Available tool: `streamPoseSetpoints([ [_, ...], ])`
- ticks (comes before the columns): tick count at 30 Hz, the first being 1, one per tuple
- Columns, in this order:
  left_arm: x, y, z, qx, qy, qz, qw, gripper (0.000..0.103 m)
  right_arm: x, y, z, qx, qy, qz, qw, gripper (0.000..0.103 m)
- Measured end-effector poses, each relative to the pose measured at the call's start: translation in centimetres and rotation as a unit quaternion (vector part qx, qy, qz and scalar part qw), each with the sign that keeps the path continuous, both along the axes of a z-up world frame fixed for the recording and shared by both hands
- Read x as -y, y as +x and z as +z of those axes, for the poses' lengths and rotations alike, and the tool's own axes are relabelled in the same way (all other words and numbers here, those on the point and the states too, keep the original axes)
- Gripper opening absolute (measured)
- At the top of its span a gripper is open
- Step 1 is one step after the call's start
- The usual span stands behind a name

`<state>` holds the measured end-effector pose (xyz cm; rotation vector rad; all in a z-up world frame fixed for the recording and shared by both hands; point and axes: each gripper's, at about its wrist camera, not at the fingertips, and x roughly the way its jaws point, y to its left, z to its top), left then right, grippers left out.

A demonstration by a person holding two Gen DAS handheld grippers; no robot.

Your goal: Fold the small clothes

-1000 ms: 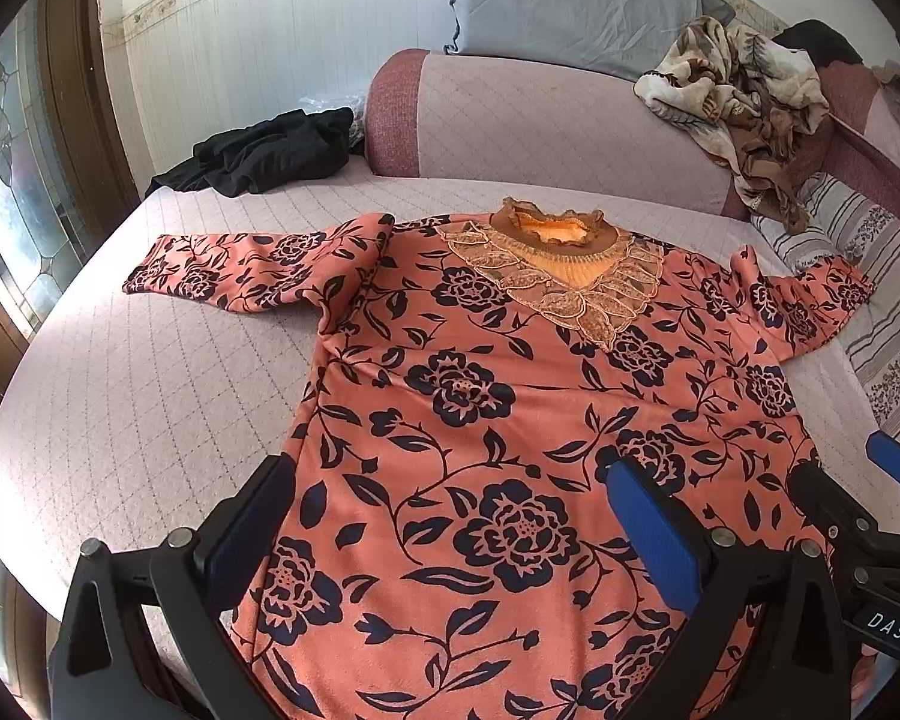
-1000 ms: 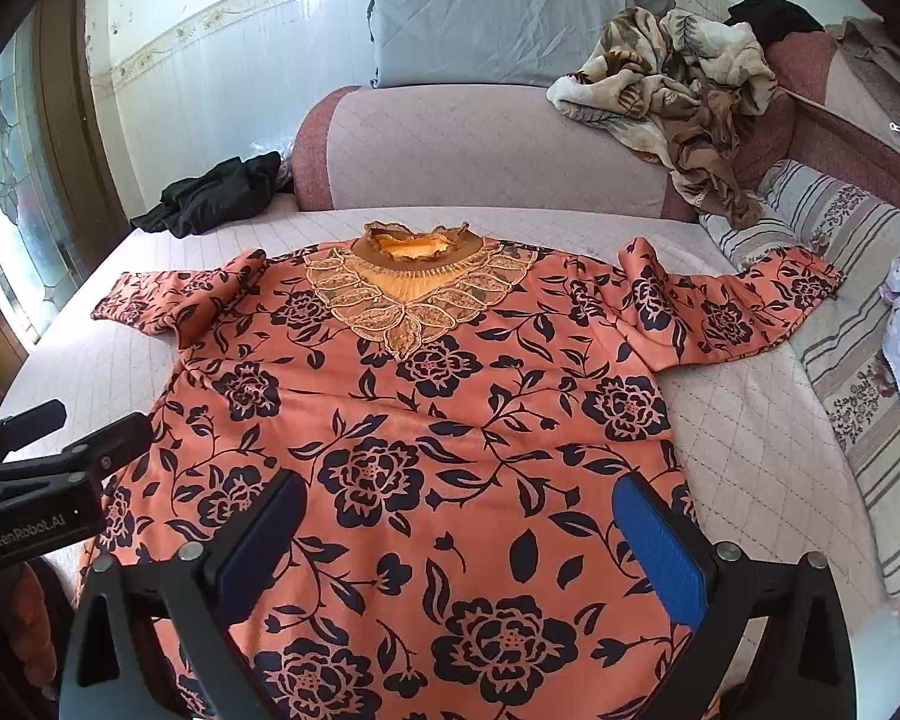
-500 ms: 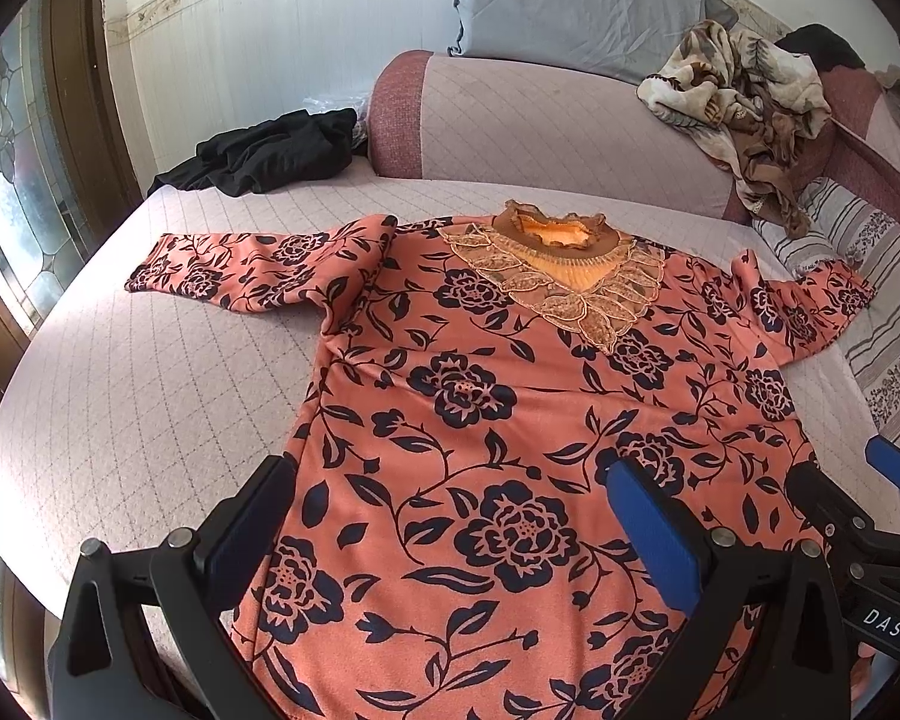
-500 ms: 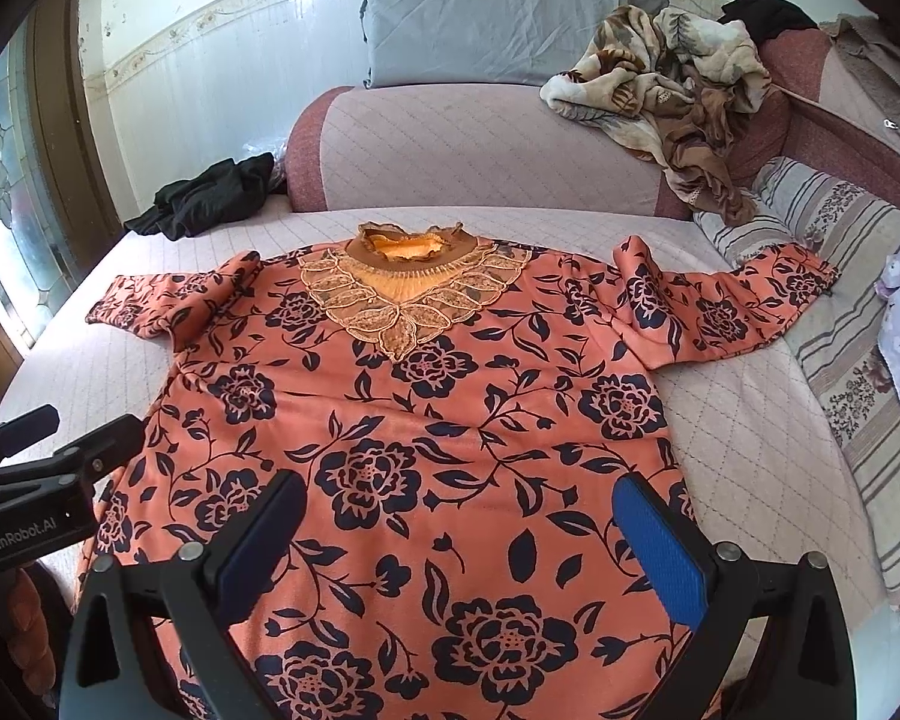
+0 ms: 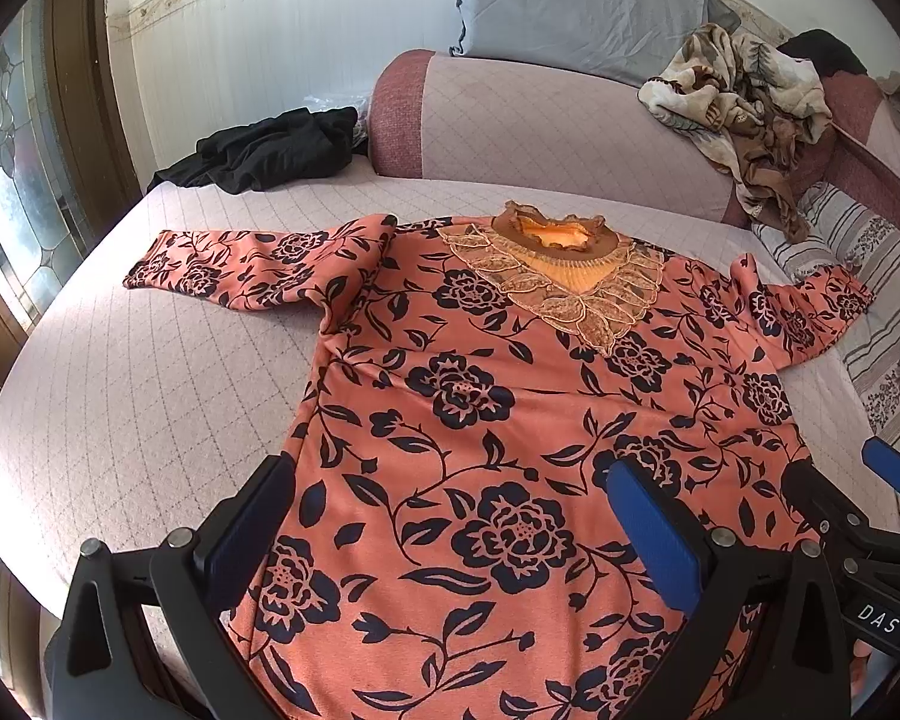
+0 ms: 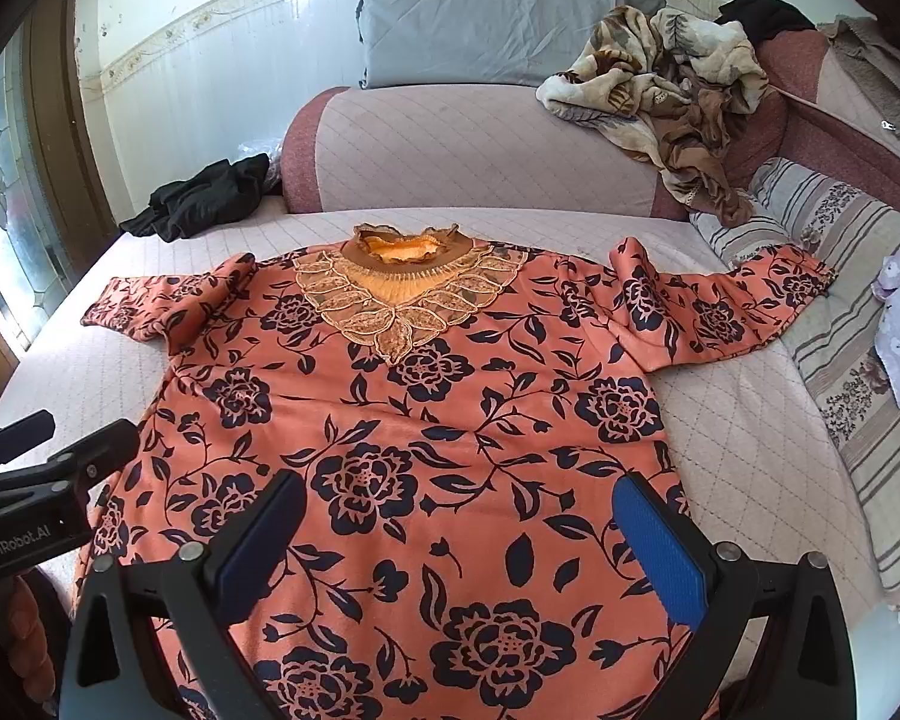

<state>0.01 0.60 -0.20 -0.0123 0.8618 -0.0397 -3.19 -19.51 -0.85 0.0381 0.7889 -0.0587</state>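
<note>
An orange floral blouse [image 5: 510,420] lies flat, front up, on the quilted bed [image 5: 150,372], both sleeves spread outward. The left gripper [image 5: 456,534] and right gripper [image 6: 468,546] hover over the blouse's hem end, jaws spread wide, holding nothing. Black clothing [image 5: 270,147] lies beyond the blouse's left sleeve.

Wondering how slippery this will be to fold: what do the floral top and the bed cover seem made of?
Floral top: soft, matte, faintly fuzzy knit, probably brushed or fleecy; it drapes in gentle ripples, with a sheer embroidered lace collar. Bed cover: quilted woven fabric with diamond stitching, matte.
</note>
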Motion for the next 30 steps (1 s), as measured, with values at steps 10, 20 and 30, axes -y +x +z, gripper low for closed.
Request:
streamPoseSetpoints([
  [10, -0.17, 0.12, -0.1, 0.0, -0.001, -0.001, 1.0, 0.103, -0.11, 0.08, -0.04, 0.0, -0.001, -0.003, 1.0, 0.103],
  [20, -0.11, 0.12, -0.07, -0.001, -0.002, -0.001, 1.0, 0.103, -0.21, 0.11, -0.02, 0.001, -0.002, -0.001, 1.0, 0.103],
  [30, -0.1, 0.22, -0.01, -0.001, -0.002, -0.002, 1.0, 0.103, -0.34, 0.35, 0.01, 0.001, -0.003, -0.001, 1.0, 0.103],
])
